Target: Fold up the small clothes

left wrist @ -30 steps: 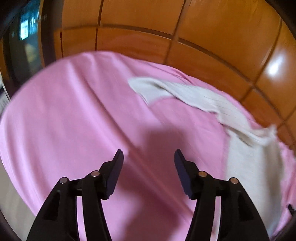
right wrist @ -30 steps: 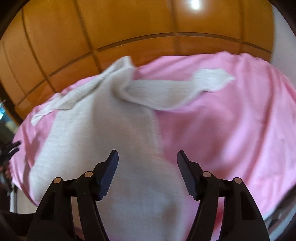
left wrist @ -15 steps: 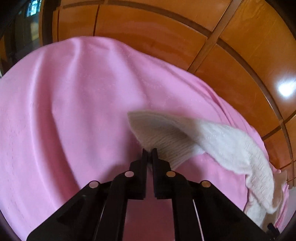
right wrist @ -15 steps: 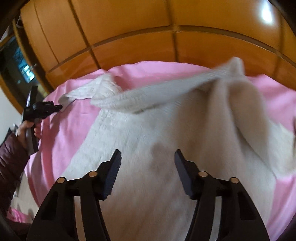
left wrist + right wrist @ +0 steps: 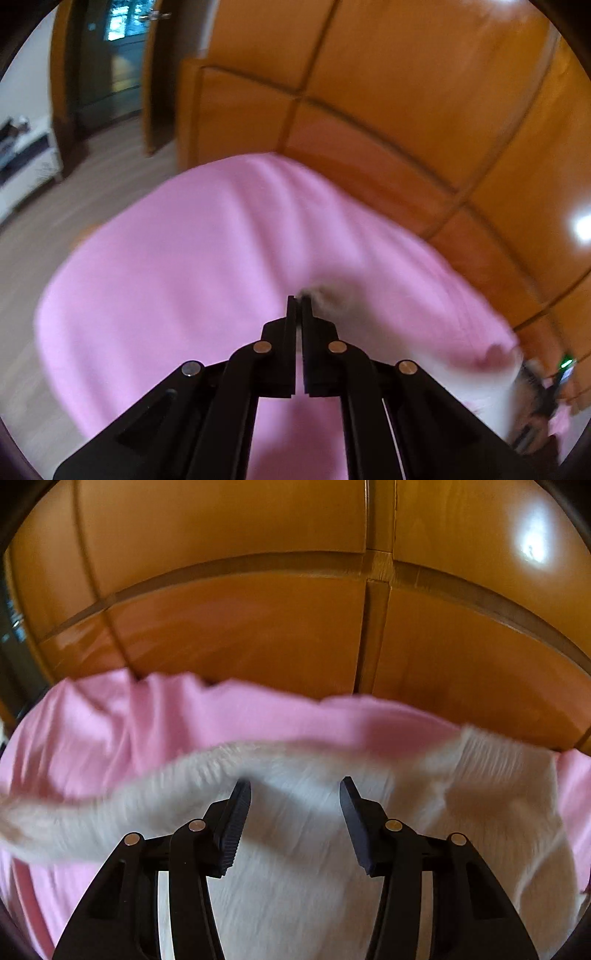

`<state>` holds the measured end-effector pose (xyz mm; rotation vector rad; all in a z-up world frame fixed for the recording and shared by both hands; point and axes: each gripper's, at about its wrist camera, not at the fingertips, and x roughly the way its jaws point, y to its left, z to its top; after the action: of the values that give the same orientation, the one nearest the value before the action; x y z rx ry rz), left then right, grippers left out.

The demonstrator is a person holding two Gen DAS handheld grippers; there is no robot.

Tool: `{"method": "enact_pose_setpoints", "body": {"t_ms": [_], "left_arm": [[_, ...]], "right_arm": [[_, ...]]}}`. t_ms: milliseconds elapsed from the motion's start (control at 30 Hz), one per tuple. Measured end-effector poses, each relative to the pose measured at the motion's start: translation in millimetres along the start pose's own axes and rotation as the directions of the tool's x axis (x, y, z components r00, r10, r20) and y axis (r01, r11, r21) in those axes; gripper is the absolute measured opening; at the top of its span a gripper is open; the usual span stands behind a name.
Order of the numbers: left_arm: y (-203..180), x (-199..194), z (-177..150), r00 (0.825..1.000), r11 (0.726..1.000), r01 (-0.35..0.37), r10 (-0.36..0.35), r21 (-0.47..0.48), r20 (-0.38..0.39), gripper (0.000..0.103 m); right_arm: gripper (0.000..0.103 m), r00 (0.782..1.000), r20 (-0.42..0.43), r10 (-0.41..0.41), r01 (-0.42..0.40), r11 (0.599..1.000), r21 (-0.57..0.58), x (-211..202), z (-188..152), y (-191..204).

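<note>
Left tool (image 5: pixel 296 300) apparently pinches blurred white garment (image 5: pixel 334 301).

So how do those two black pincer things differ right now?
The left gripper has its jaws pressed together, pinching a blurred bit of the cream knitted garment at its tips. The right gripper has a clear gap between its jaws, which are closing, and grips nothing; the garment lies beyond them. Ahead of the left gripper is mostly bare pink sheet; ahead of the right, mostly garment. Both are black, two-fingered and angled down.
</note>
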<state>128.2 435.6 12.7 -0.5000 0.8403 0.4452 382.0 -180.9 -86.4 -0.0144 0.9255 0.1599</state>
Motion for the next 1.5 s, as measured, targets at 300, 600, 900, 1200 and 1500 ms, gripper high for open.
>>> {"method": "enact_pose_setpoints", "body": {"t_ms": [300, 600, 900, 1200, 1500], "left_arm": [[17.0, 77.7, -25.5, 0.982, 0.991, -0.133, 0.128, -0.030, -0.140, 0.001], [12.4, 81.3, -42.3, 0.961, 0.965, -0.261, 0.257, -0.031, -0.098, 0.048], [-44.3, 12.0, -101.1, 0.999, 0.999, 0.000, -0.002, 0.050, 0.035, 0.054], [-179.4, -29.1, -198.6, 0.963, 0.896, 0.268, -0.249, 0.354, -0.100, 0.056], [-281.5, -46.8, -293.6, 0.912, 0.744, 0.407, -0.304, 0.529, -0.274, 0.060]], "right_arm": [[0.050, 0.993, -0.034, 0.112, -0.111, 0.994, 0.020, -46.6, -57.8, 3.0], [0.058, 0.985, -0.063, 0.163, -0.160, 0.986, 0.048, -123.1, -148.1, -10.2], [0.058, 0.985, -0.001, -0.170, 0.160, 0.929, 0.333, -256.5, -238.6, -187.3], [0.046, 0.952, -0.042, -0.303, 0.269, 0.761, 0.590, -271.3, -275.9, -325.8], [0.043, 0.962, -0.059, -0.268, 0.221, 0.629, 0.745, -194.3, -221.8, -401.6]]}}
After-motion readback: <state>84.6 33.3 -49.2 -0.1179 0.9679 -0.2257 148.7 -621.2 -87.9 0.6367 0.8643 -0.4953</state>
